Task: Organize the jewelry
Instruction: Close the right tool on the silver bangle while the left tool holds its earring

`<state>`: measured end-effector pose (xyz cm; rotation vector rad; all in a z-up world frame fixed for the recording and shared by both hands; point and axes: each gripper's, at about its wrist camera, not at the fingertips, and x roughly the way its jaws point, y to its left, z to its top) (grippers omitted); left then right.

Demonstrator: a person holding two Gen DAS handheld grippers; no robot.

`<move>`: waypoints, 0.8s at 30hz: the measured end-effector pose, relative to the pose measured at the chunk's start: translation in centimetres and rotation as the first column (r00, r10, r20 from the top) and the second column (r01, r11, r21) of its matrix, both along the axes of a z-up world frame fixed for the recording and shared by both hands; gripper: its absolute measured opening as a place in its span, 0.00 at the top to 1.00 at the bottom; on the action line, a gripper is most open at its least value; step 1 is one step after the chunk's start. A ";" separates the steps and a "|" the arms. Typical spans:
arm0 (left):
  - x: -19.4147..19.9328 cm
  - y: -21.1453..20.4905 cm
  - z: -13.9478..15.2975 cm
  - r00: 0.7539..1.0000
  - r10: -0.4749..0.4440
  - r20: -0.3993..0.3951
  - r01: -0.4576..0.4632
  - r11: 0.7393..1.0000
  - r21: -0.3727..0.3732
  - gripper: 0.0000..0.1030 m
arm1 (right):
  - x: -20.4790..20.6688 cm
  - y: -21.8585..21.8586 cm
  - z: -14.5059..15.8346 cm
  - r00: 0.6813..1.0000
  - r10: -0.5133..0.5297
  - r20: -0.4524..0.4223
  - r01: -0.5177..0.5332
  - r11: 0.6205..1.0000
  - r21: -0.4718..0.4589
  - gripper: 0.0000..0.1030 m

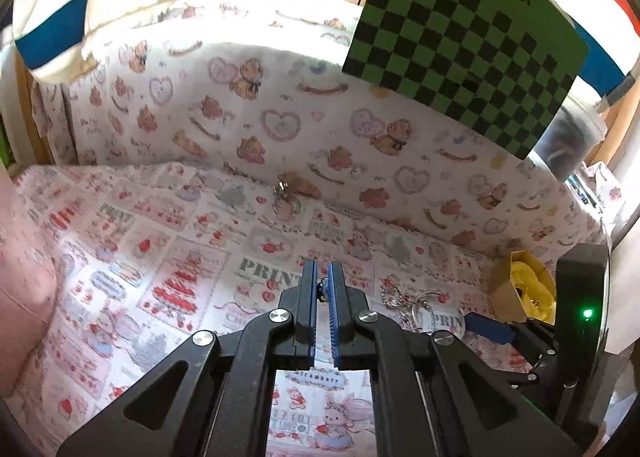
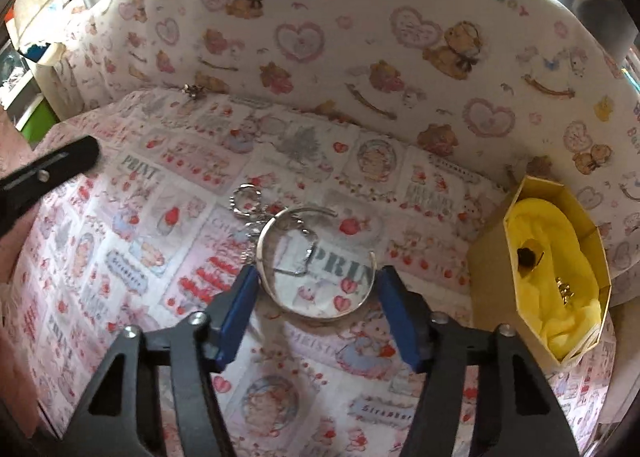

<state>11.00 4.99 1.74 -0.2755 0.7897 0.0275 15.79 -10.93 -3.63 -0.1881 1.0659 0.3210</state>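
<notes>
My left gripper [image 1: 322, 289] is shut on a small dark piece of jewelry [image 1: 321, 291], held above the printed cloth. My right gripper [image 2: 316, 277] is open, its blue fingers on either side of a silver bangle [image 2: 316, 257] that lies flat on the cloth. A silver chain with rings [image 2: 250, 203] touches the bangle's far left side. The bangle and chain also show in the left wrist view [image 1: 416, 305]. A yellow octagonal box [image 2: 556, 277] lined with yellow tissue stands at the right, with a dark item and a gold item inside. A small silver piece [image 2: 194, 90] lies at the back fold.
The printed cloth [image 2: 120, 217] covers the work surface and rises as a back wall. A green and black checkerboard card [image 1: 472, 45] leans at the back right. A pink cushion [image 1: 24, 277] sits at the left. The left gripper's arm [image 2: 44, 173] shows at the left.
</notes>
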 end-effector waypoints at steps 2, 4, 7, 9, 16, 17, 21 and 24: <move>-0.1 -0.1 0.1 1.000 -0.008 0.006 0.008 1.000 0.005 0.96 | -0.1 -0.1 0.0 1.000 0.005 0.003 -0.005 1.000 0.001 0.43; -0.1 -0.2 0.0 1.000 -0.014 0.003 0.014 1.000 0.003 0.96 | -0.4 -0.7 0.2 1.000 -0.006 0.003 0.006 1.000 0.011 0.43; 0.0 -0.3 -0.1 1.000 -0.014 -0.002 0.014 1.000 0.005 0.96 | -1.1 -2.4 0.8 1.000 -0.013 -0.019 0.014 0.998 0.057 0.43; 0.0 -0.2 -0.2 1.000 -0.010 -0.003 0.010 1.000 0.001 0.96 | -1.6 -3.8 1.1 0.998 -0.008 -0.061 0.015 0.993 0.113 0.43; 0.3 0.0 -0.5 1.000 0.002 -0.013 -0.002 1.000 -0.003 0.96 | -3.7 -7.9 2.6 0.983 0.025 -0.182 0.038 0.943 0.332 0.43; 0.3 -0.1 -0.5 1.000 0.001 -0.012 -0.001 1.000 -0.001 0.96 | -4.1 -8.1 2.8 0.983 0.028 -0.179 0.037 0.936 0.351 0.43; 0.4 -0.4 -0.5 1.000 -0.007 -0.018 0.007 1.000 0.007 0.96 | -5.4 -10.6 4.9 0.989 0.020 -0.145 0.045 0.903 0.428 0.45; 0.5 -0.7 -0.8 1.000 -0.014 -0.025 0.014 1.000 0.016 0.96 | -5.9 -12.1 5.6 0.993 -0.003 -0.115 0.054 0.896 0.441 0.45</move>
